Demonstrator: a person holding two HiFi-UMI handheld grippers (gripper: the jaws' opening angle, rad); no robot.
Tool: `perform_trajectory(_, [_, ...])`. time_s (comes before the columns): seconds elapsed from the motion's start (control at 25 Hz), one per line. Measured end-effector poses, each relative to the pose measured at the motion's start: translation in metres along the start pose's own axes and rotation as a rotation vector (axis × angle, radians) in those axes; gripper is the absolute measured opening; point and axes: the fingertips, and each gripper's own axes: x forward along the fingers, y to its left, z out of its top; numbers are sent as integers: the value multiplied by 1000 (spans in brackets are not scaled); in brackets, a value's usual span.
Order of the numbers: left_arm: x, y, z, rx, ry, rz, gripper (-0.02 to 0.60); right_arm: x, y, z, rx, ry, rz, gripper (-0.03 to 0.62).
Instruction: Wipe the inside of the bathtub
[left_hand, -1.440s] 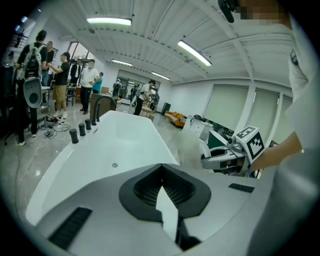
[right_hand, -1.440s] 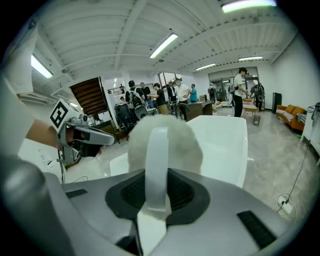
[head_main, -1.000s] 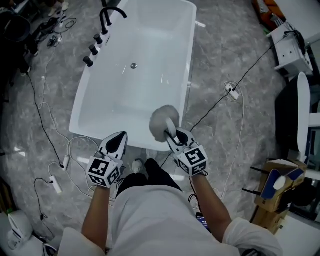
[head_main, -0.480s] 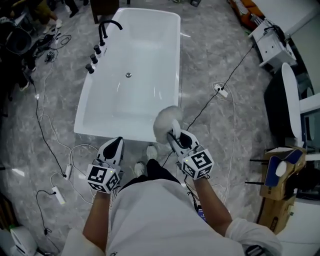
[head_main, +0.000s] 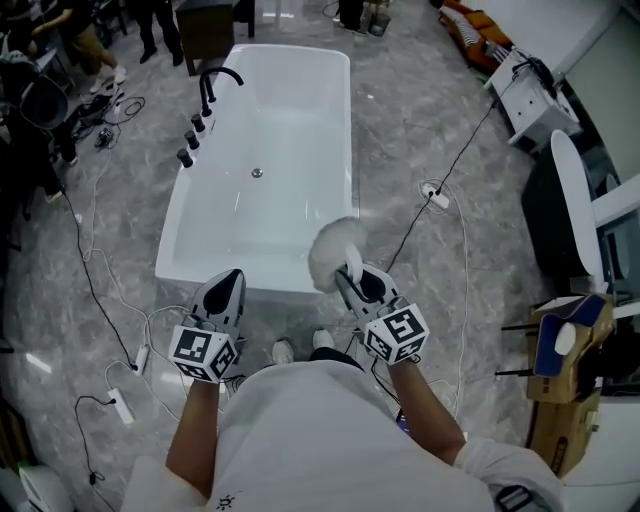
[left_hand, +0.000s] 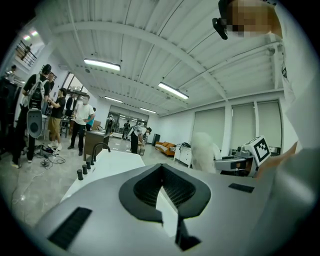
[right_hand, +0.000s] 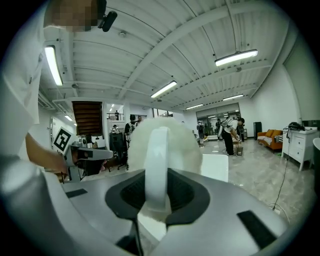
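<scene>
Wiping looked unstarted: the right gripper clamped a fluffy duster by the bathtub's near right corner. The left gripper was closed, empty.

Bathtub near corner behind fluffy duster, bystanders cut off at top edge

A grey marbled floor spreads through a large hall, crossed by loose cables. The white ribbed ceiling carries long strip lights. Tall windows with blinds line one wall, with an orange sofa and white drawers nearby.
</scene>
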Motion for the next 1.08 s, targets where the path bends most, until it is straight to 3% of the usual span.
perform_trajectory(0.64, [15, -9, 31, 22, -57, 112, 8, -4, -38, 23, -47, -19, 22, 94])
perform_trajectory(1.08, [14, -15, 32, 29, -62, 128, 8, -2, -37, 26, -50, -37, 42, 94])
